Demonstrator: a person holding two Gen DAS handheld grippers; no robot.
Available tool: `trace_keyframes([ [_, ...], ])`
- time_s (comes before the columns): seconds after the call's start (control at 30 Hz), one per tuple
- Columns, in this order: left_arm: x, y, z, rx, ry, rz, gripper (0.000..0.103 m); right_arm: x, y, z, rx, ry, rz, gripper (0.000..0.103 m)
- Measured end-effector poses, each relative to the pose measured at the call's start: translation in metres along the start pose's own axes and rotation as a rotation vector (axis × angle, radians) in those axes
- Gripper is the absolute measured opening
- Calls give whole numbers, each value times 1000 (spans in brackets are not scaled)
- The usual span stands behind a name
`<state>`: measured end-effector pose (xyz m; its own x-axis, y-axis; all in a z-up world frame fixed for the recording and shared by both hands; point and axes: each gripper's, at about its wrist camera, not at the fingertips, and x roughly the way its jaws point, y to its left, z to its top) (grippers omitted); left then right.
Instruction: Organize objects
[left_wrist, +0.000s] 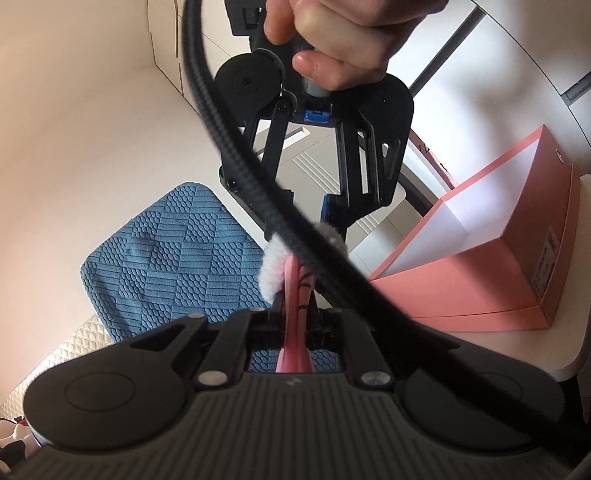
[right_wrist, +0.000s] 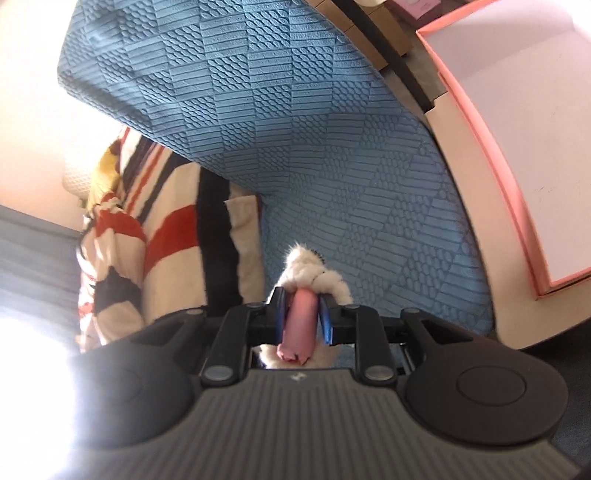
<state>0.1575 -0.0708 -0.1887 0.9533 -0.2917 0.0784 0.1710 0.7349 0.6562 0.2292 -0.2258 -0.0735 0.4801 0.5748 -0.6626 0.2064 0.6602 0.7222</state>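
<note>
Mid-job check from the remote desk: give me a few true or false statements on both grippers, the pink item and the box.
1. The left gripper is clamped on the pink fabric item with white fluffy trim. True.
2. The right gripper is empty. False: its blue pads flank the same pink item.
3. The open pink cardboard box holds several things. False: its visible white interior looks bare.
4. A blue textured cushion lies behind the grippers. True.
5. A black braided cable crosses the left wrist view. True.

A home: quilted blue cushion (right_wrist: 288, 122), striped blanket (right_wrist: 147, 236), white cupboards (left_wrist: 166, 44)
</note>
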Motion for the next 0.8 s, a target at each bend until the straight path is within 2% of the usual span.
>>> trace_keyframes([
  [0.13,-8,-1,1,7,-34,-4,10,1,-13,11,65,70,49,19],
  [0.23,-16,-7,7,25,-98,5,10,2,-18,12,77,122,97,19],
  [0.4,-21,-4,13,10,-137,18,10,0,-21,6,86,118,156,20],
  [0.5,-13,1,9,-21,-103,-11,10,3,-28,2,123,81,162,23],
  [0.6,-5,-4,6,-9,-50,-38,10,3,-28,2,115,34,112,26],
  [0.63,0,-4,5,-15,-18,-47,10,3,-29,2,119,22,104,30],
  [0.67,4,-3,3,-21,7,-51,11,2,-29,2,126,15,106,39],
  [0.7,10,-1,-1,-29,26,-51,11,2,-29,1,129,10,113,41],
  [0.8,21,1,-4,-47,75,-44,11,1,-19,-3,67,-19,87,40],
])
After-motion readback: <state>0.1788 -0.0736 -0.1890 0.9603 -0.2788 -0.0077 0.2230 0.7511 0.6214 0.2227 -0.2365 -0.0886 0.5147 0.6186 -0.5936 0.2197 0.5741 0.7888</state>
